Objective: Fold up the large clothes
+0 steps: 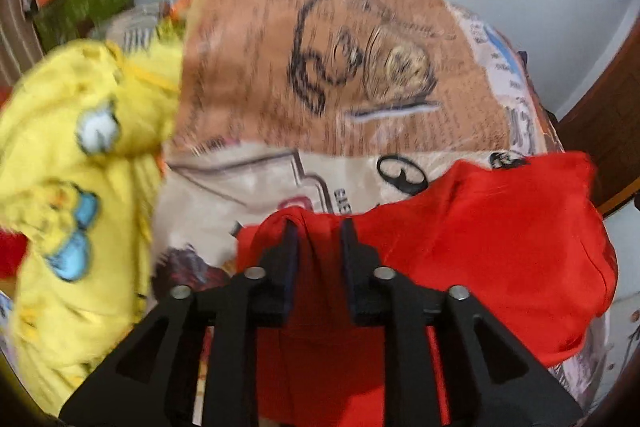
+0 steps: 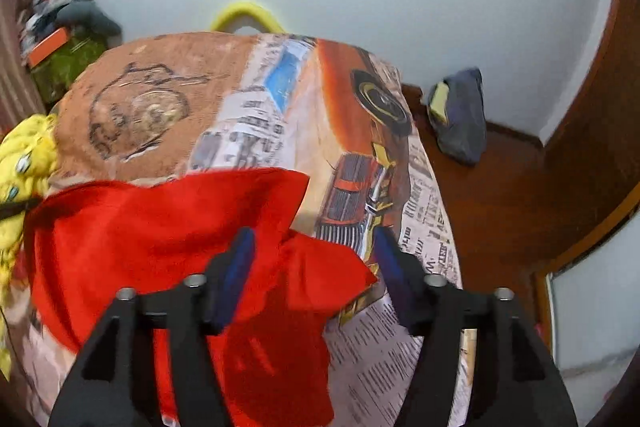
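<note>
A red garment (image 1: 480, 239) lies bunched on a bed covered with a printed sheet (image 1: 320, 59). My left gripper (image 1: 318, 227) is narrowly closed, with a fold of the red cloth pinched between its fingers. In the right wrist view the red garment (image 2: 160, 227) spreads across the near part of the bed sheet (image 2: 400, 359). My right gripper (image 2: 312, 239) is wide open, its fingers on either side of a loose red corner without clamping it.
A yellow garment with blue and white patches (image 1: 72, 187) lies heaped at the left of the bed; it also shows in the right wrist view (image 2: 24, 163). A pile of things (image 2: 64, 39) stands at far left. A dark bag (image 2: 460, 115) sits on the wooden floor at right.
</note>
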Demonstrator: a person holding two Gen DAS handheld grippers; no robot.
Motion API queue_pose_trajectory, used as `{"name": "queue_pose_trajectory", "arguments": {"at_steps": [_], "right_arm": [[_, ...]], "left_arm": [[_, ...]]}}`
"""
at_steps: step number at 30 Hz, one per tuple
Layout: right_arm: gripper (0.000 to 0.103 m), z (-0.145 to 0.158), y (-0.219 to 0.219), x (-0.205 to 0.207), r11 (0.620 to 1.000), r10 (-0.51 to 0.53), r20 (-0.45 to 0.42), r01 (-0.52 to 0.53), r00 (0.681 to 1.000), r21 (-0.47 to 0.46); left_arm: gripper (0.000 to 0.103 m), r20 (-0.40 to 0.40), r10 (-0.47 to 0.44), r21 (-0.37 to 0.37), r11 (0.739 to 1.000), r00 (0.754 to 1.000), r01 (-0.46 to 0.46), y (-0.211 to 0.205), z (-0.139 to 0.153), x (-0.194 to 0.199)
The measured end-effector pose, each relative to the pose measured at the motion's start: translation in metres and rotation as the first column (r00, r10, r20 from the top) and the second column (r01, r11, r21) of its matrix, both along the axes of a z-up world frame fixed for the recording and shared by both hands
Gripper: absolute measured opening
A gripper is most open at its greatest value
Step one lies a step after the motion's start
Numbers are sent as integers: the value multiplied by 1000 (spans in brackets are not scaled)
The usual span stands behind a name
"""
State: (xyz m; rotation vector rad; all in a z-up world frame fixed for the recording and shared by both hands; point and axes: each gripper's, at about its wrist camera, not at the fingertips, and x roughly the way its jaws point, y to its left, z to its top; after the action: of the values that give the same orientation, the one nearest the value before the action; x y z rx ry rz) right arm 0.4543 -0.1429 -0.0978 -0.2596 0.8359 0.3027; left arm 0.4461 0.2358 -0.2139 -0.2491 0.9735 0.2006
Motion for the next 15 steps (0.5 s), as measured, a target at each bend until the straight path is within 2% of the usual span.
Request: {"name": "queue_pose_trajectory", "arguments": {"at_steps": [1, 2, 3, 6, 8, 12, 15], "right_arm": [[60, 4, 1, -11, 1000, 27, 17, -27, 999, -3], [60, 5, 3, -18, 999, 47, 25, -46, 999, -5], [60, 4, 6, -26, 998, 64, 28, -64, 998, -9], [72, -3, 17, -46, 994, 105, 18, -105, 994, -13], [73, -14, 30, -54, 991, 132, -4, -132, 991, 0], [73, -44, 58, -64, 980, 196, -77, -197, 978, 3], [73, -68, 73, -67, 979, 196, -105, -200, 975, -36]], "left_arm": [[35, 25, 5, 33, 999, 1000, -6, -3, 9, -5], [49, 62, 15, 75, 997, 998, -20, -6, 20, -11], [56, 95, 21, 98, 995, 995, -30, -7, 30, -17], [58, 125, 6, 86, 996, 992, -17, -10, 46, -29], [59, 107, -22, 43, 999, 994, 18, -13, 44, -34], [62, 29, -87, -17, 996, 996, 88, -29, 13, -47], [62, -39, -127, -48, 991, 991, 125, -43, -20, -57]]}}
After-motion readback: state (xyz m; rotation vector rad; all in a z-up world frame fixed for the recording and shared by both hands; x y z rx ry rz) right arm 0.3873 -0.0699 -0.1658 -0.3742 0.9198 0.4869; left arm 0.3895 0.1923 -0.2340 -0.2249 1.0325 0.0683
